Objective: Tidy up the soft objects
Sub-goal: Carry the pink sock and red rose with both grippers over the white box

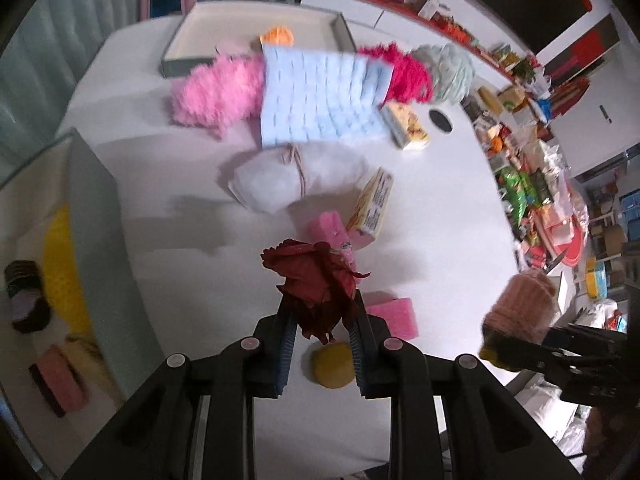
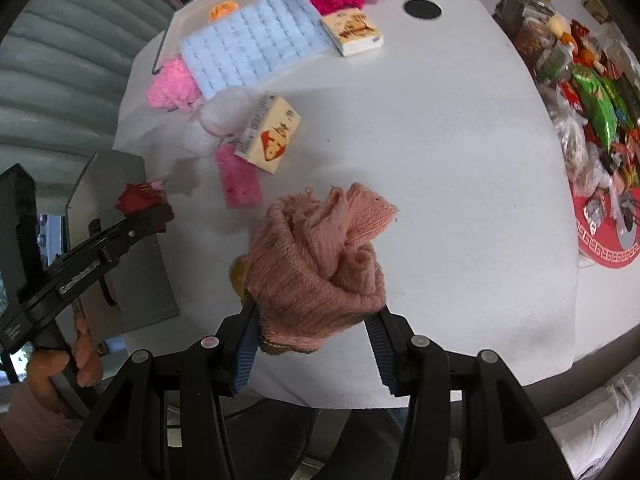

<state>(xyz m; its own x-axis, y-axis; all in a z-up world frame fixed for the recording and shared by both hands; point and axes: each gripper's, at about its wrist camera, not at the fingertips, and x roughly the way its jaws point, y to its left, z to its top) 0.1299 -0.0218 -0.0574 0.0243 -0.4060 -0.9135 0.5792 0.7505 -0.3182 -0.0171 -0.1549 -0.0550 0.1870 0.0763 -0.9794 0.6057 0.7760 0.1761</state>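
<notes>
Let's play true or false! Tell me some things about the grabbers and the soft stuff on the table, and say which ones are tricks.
1. The left gripper holds a dark red fabric flower. True.
2. The right gripper is empty. False: it is shut on a pink knitted piece.
3. The blue quilted cloth lies inside the far box. False: it lies on the table in front of it.
4. A yellow ball sits on the table below the left gripper. True.
</notes>
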